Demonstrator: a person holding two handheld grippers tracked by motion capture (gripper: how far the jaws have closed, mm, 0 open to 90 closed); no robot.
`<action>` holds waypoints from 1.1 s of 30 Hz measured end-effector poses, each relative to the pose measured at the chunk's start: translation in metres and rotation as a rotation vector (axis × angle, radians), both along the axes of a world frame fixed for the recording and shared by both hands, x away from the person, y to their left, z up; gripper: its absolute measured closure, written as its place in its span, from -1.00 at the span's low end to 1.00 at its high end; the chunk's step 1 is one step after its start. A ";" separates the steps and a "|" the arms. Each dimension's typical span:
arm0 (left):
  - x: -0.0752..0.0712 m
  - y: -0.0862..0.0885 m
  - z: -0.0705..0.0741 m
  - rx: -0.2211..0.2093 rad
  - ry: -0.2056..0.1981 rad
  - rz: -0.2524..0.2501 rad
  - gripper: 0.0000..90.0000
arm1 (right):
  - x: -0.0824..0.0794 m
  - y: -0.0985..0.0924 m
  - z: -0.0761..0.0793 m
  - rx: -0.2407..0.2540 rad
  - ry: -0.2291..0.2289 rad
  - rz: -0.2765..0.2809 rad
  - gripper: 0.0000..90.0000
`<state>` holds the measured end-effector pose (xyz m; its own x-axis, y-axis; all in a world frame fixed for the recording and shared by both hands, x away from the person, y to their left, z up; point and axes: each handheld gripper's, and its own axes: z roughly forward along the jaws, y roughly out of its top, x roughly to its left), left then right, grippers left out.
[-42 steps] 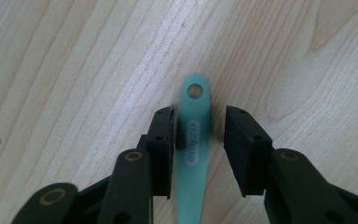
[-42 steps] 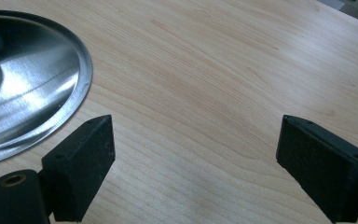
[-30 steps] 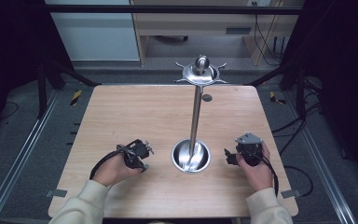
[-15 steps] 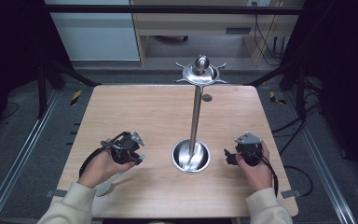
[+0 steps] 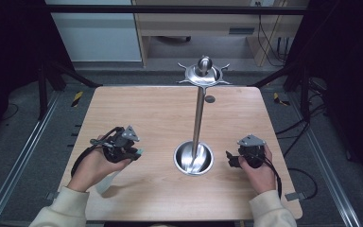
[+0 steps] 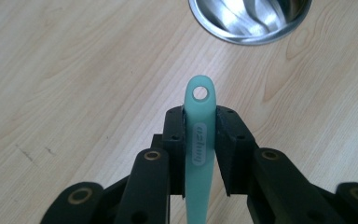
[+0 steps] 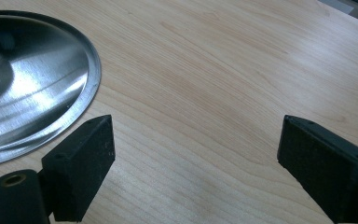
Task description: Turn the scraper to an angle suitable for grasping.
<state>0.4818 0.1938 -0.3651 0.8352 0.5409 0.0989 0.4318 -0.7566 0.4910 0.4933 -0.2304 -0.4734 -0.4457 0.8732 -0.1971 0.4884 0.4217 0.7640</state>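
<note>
1. Across the middle of the scene lies the wooden table [image 5: 137, 109], the largest item, carrying a steel hanging stand [image 5: 198, 118] whose pole rises from a round base dish [image 5: 194, 158] to a far crown of hooks [image 5: 204, 75].
2. Base dish: shallow polished bowl, nothing inside but the pole foot; hooks bare, nothing hung.
3. Left gripper [image 6: 200, 135], near-left of the table: compared with a second ago it has lifted off the table surface and drawn away from the dish, toward the left edge. Jaws narrow, clamped on a mint-green silicone utensil handle [image 6: 199, 140]; hanging hole [image 6: 199, 93] juts past the fingertips.
4. Reading: pick-up looks complete; likely next is carrying the hole to a hook on the far crown.
5. Right gripper [image 7: 193, 154], near-right beside the dish: jaws wide, nothing between them, unmoved over that second.
</note>
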 end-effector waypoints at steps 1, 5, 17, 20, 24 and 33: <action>0.000 0.001 0.002 -0.014 -0.002 0.004 0.66 | 0.000 0.000 0.000 -0.003 0.000 0.000 -0.75; -0.003 0.003 0.012 -0.036 -0.025 0.013 0.66 | 0.000 0.000 0.000 -0.003 -0.001 -0.001 -0.75; -0.005 0.000 0.037 -0.113 -0.081 -0.016 0.66 | 0.000 0.000 0.000 0.000 -0.003 0.004 -0.75; -0.003 -0.002 0.044 -0.121 -0.094 -0.014 0.66 | 0.000 0.000 0.000 -0.001 0.002 0.002 -0.75; -0.005 -0.007 0.055 -0.131 -0.118 -0.024 0.66 | 0.000 -0.001 0.001 -0.003 -0.005 0.005 -0.75; -0.009 -0.011 0.073 -0.146 -0.155 -0.032 0.66 | 0.000 -0.001 0.001 0.002 -0.006 0.006 -0.75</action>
